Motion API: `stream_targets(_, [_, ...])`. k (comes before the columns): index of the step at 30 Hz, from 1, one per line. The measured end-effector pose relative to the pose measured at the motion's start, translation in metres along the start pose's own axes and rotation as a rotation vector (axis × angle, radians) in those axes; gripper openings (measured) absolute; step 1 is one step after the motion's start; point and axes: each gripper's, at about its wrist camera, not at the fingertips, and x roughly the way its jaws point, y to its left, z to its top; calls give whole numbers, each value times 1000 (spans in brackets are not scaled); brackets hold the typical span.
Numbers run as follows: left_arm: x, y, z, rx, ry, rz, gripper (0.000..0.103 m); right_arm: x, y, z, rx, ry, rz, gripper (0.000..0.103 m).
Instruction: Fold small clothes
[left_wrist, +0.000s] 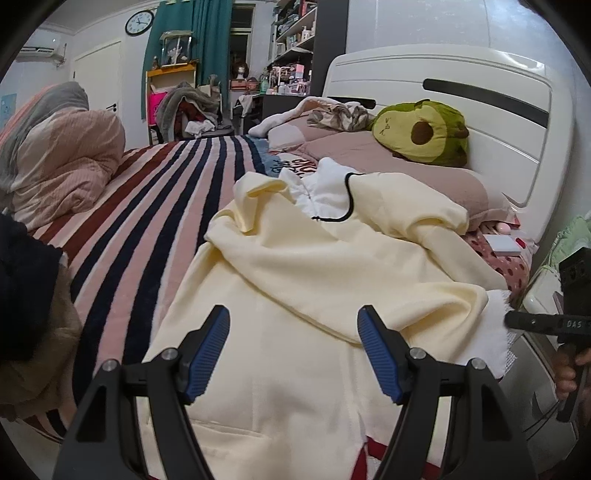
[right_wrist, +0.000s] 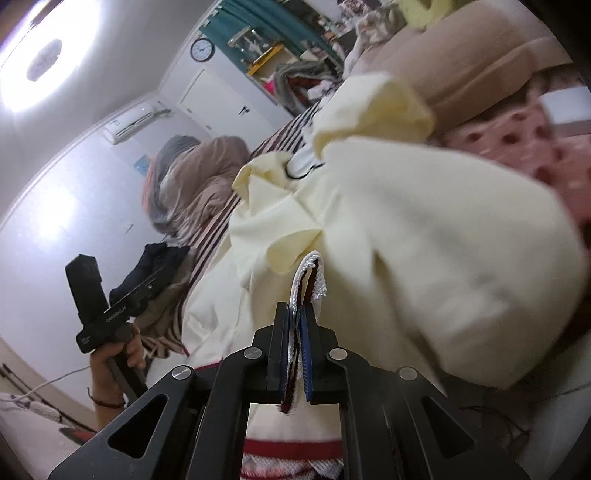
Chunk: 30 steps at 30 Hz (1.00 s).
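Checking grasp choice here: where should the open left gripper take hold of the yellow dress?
Probably the loose folded edge of the yellow dress, just ahead of the left gripper, approached from the near side. That ridge stands proud of the bed; the right gripper already pinches the hem.

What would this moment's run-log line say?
left hand-held gripper: open above cream garment | right hand-held gripper: shut on garment's white hem | garment: rumpled on striped bed, unfolded

A bed (left_wrist: 480, 110) under a striped blanket (left_wrist: 155, 206) carried a pale yellow garment (left_wrist: 295, 280), a bunched pink duvet (left_wrist: 66, 166), pillows (left_wrist: 388, 158) and an avocado plush (left_wrist: 421, 129)
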Motion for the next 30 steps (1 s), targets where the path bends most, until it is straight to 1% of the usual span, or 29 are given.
stream_targets(4, [-6,-10,2,18,-4,-4,68,-24,1,-8,-8,-17,-48,1])
stream_targets(6, [-8,-14,2,21,-2,-4,68,-36,-2,-14,9,-28,-75,1])
stream_targets(10, [-10,-20,3,28,0,-9,68,-50,-8,-20,47,-49,-97,1])
stream_targets(15, [-13,-26,3,37,5,-11,69,-59,-10,-30,56,-44,-99,1])
stream_targets(20, [-12,-28,3,42,8,-11,69,-75,-10,-25,69,-89,-42,1])
stream_targets(23, [-10,-28,3,38,8,-14,69,-79,1,-14,33,-102,0,0])
stream_targets(27, [-10,-24,3,28,3,-13,69,-62,27,12,-62,-107,64,0])
stream_targets(30, [-11,-18,3,20,-2,-7,69,-33,46,33,-132,-83,98,0])
